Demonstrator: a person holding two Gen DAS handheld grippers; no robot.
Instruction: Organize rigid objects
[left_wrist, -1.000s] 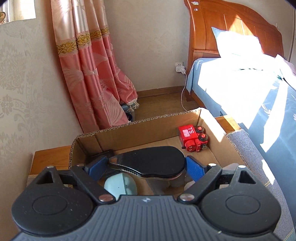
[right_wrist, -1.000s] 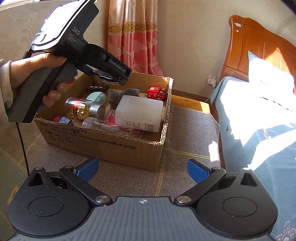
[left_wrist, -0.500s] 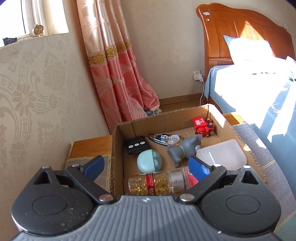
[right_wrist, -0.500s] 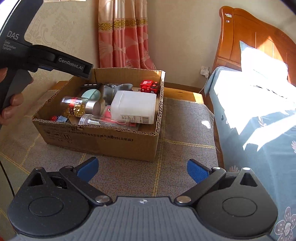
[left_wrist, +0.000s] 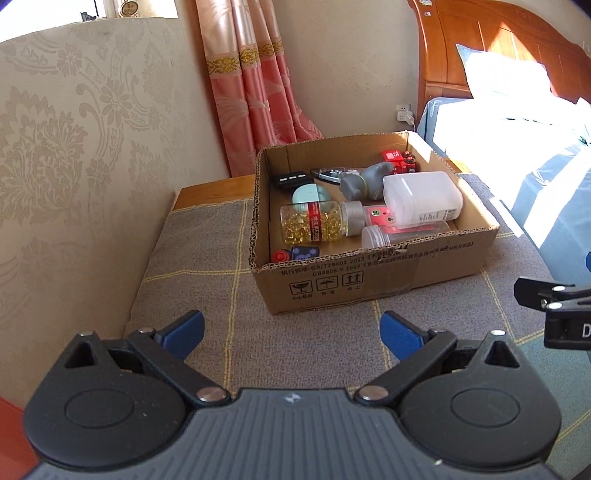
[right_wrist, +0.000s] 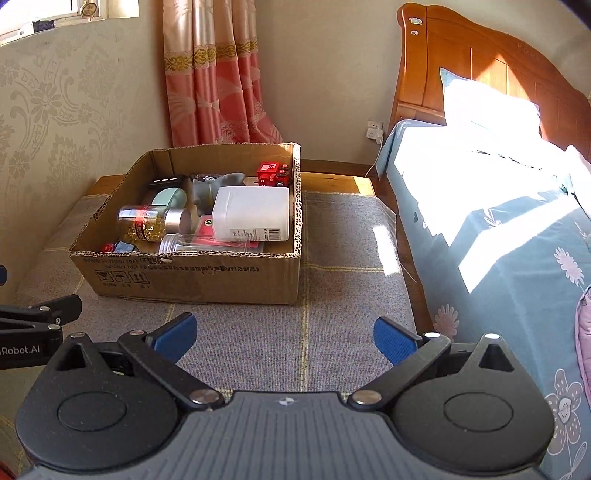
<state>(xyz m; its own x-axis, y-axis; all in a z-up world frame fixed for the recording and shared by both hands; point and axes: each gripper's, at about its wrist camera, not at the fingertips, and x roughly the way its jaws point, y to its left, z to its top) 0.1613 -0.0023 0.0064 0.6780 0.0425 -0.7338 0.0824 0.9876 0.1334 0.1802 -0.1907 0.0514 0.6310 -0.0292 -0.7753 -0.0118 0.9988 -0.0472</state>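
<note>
You're holding both grippers back from the box, over the mat: your left gripper (left_wrist: 291, 334) is still spreading its blue-padded jaws, nothing between them; your right gripper (right_wrist: 284, 338) is sitting wide, also empty. One corrugated cardboard box (left_wrist: 373, 275), open top, ragged cut rim, printed handling symbols on the near wall, is resting on a grey woven mat (left_wrist: 207, 258) with thin yellow grid lines; the mat is covering a low wooden platform (left_wrist: 214, 190) whose bare edge is showing behind. All the task's things are lying inside the box. Count by type: one clear bottle of golden capsules (left_wrist: 314, 223) with a red label and silver cap, on its side; one white translucent plastic jug (left_wrist: 421, 197), flat-sided, lying on a red card (left_wrist: 380, 216); one clear ribbed-neck jar (left_wrist: 376, 236) at the near wall; one matte grey animal figure (left_wrist: 364, 181); one pale teal rounded case (left_wrist: 310, 194); one black remote (left_wrist: 291, 180) with three buttons; one red toy train (left_wrist: 400, 161) in the far corner; one glossy key-fob-shaped piece (left_wrist: 330, 173), type unclear; one small red-capped item (left_wrist: 280, 256) and one dark blue square (left_wrist: 304, 252) in the near-left corner. Room: damask-patterned beige wall covering (left_wrist: 74, 147), one pink satin curtain (left_wrist: 255, 92) with gold trim, one wooden headboard (right_wrist: 480, 74), a bed with blue floral bedding (right_wrist: 517, 240) in hard sunlight, one wall socket (right_wrist: 375, 129) with a plug in it.
</note>
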